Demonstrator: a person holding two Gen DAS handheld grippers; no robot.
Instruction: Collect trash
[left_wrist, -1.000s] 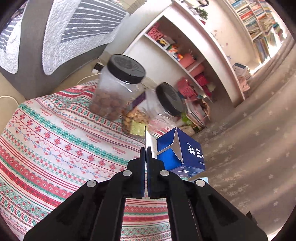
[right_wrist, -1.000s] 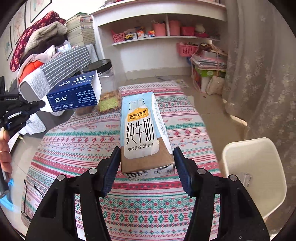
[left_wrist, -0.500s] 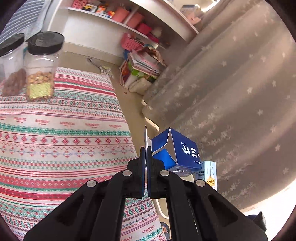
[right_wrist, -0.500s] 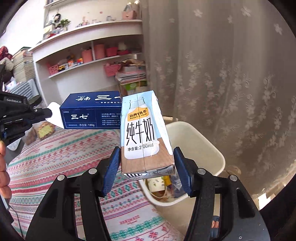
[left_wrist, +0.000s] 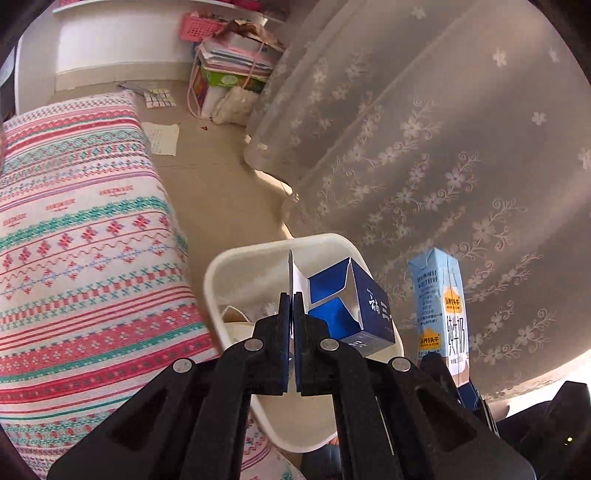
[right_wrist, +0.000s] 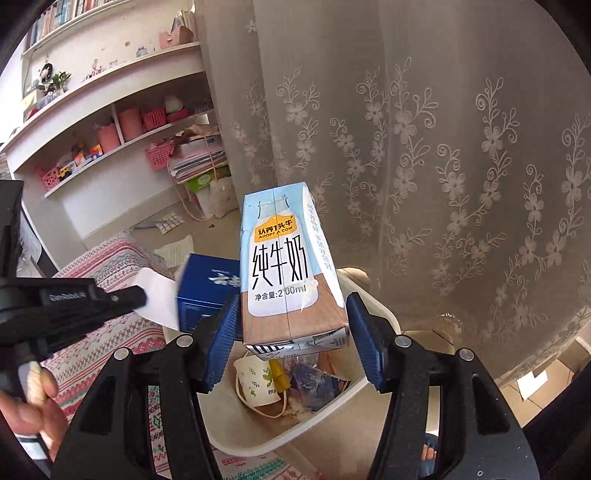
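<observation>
A: What's around the white bin (right_wrist: 373, 317)?
B: A lace curtain (left_wrist: 424, 147) just behind it, the patterned bed (left_wrist: 81, 229) beside it, and a paper cup (right_wrist: 255, 380) and wrappers inside.
A: And the trash?
B: Both pieces hang over the bin — the left gripper (left_wrist: 294, 306) pinches the blue box (left_wrist: 354, 302) by its white flap, its fingers having just eased slightly; the right gripper (right_wrist: 291, 332) clamps the milk carton (right_wrist: 284, 269).
A: A second ago?
B: Both were over the bed, by the jars.

The left gripper (left_wrist: 294, 306) points down, its jaws just starting to open. The right gripper (right_wrist: 293, 321) squeezes something between its blue pads (right_wrist: 364, 332).
</observation>
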